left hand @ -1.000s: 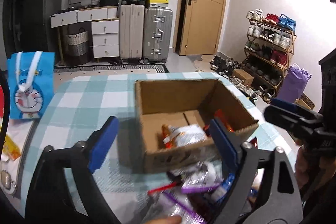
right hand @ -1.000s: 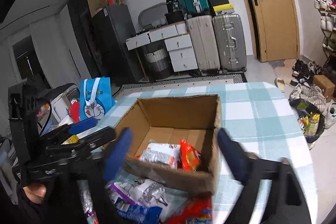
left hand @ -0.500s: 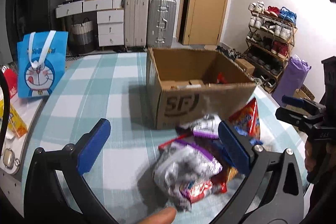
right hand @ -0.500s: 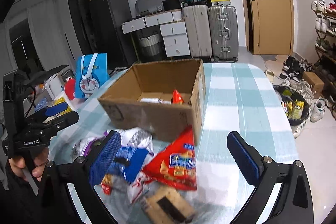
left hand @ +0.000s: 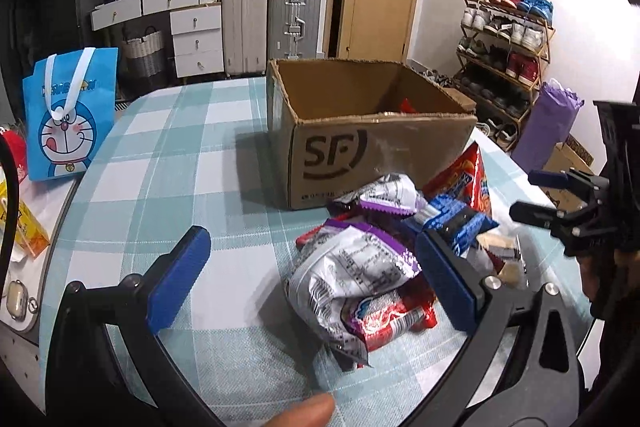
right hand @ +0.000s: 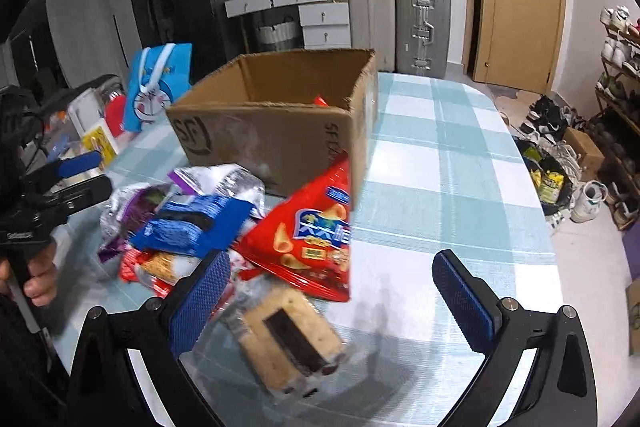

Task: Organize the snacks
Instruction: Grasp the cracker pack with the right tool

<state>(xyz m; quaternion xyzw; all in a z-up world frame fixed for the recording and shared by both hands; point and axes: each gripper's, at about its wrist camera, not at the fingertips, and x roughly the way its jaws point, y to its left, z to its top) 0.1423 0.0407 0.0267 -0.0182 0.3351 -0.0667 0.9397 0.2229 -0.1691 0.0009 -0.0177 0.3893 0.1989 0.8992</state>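
Two grippers, both with jaws spread wide and nothing held between the blue pads. Left gripper (left hand: pixel 312 279) hangs over the checked tablecloth (left hand: pixel 168 163); its right finger overlaps the near edge of the snack pile in the left wrist view, contact not certain. Just ahead of it, between the fingers and toward the right one: a crinkled silver-and-purple packet (left hand: pixel 352 275) lying on a red wrapper (left hand: pixel 400 319). Beyond that, a second silver-purple packet (left hand: pixel 384 195) and a blue packet (left hand: pixel 460 223). Cardboard box (left hand: pixel 376 151), printed "SF", stands farther ahead, open at the top, a scrap of red wrapper showing inside. A thumb tip pokes in at the lower edge of this view.

Right gripper (right hand: pixel 332 295) hangs over the same pile from the other side. Between its fingers and just ahead: a clear-wrapped biscuit pack (right hand: pixel 292 335), tan with a dark filling, blurred. Past that, a red chip bag (right hand: pixel 308 235) leaning against the near corner of the box (right hand: pixel 272 135). To the left of the chip bag, the blue packet (right hand: pixel 192 227) sits atop silver and purple ones. The pile touches or nearly touches the box front.

Far left of both tools, a blue cartoon-cat tote bag (left hand: pixel 68 119) stands upright at the table edge. Behind the table: suitcases (left hand: pixel 272 23), white drawers, a wooden door; a shoe rack (left hand: pixel 504 51) off to the right.
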